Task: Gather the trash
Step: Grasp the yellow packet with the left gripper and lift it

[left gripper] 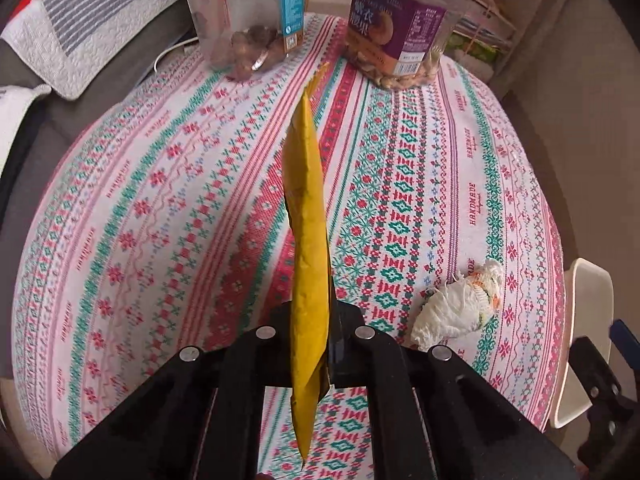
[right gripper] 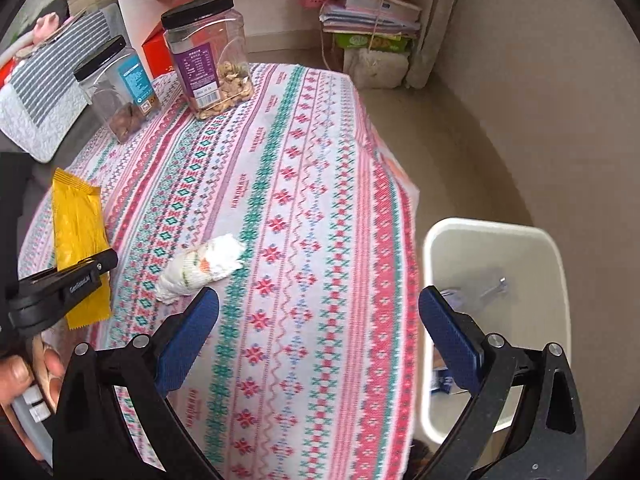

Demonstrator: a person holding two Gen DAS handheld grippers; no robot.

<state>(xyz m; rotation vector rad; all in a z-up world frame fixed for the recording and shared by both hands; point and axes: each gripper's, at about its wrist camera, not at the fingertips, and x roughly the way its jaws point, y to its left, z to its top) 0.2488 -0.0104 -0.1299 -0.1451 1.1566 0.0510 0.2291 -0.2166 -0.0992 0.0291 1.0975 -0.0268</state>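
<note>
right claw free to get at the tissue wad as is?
Probably yes. The right claw is open and empty, and the tissue wad lies alone on the tablecloth just ahead to its left, nothing over it. The left claw holding the yellow wrapper sits close by but off to the side.

The yellow wrapper (left gripper: 308, 240) is hiding the inner faces of the left gripper (left gripper: 314, 332), so its fingertips are not showing in the left wrist view. The picture's top edge is cutting off the lids of the two clear jars (left gripper: 394, 28) at the far side. In the right wrist view, the right gripper (right gripper: 318, 330) finger is covering part of the white bin (right gripper: 554, 264), and the things lying inside it are blurring beyond telling.
</note>
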